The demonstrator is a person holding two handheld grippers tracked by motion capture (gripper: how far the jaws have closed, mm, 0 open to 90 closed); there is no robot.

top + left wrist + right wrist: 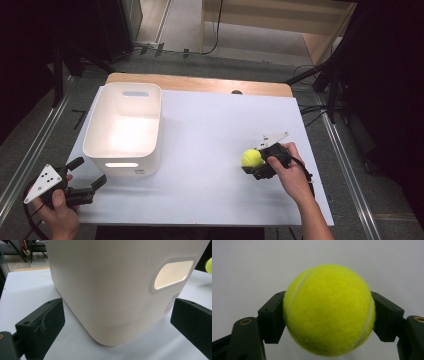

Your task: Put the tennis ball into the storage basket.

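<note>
At four o'clock on the bench point(200, 150), we pinch a tennis ball point(252, 158).
Our right tongs point(256, 165) clamp it; our left tongs point(90, 175) stand spread by the white bin point(95, 135).

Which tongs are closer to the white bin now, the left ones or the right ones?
Left. The left tongs sit open just off the white bin, at its near left corner. The right tongs are far across the table, shut on the tennis ball.

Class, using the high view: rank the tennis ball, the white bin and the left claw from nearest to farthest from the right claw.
1. Tennis ball: clamped in the right claw, right side of the table.
2. White bin: across the table, left side.
3. Left claw: near-left corner, just beyond the bin's near end.
</note>
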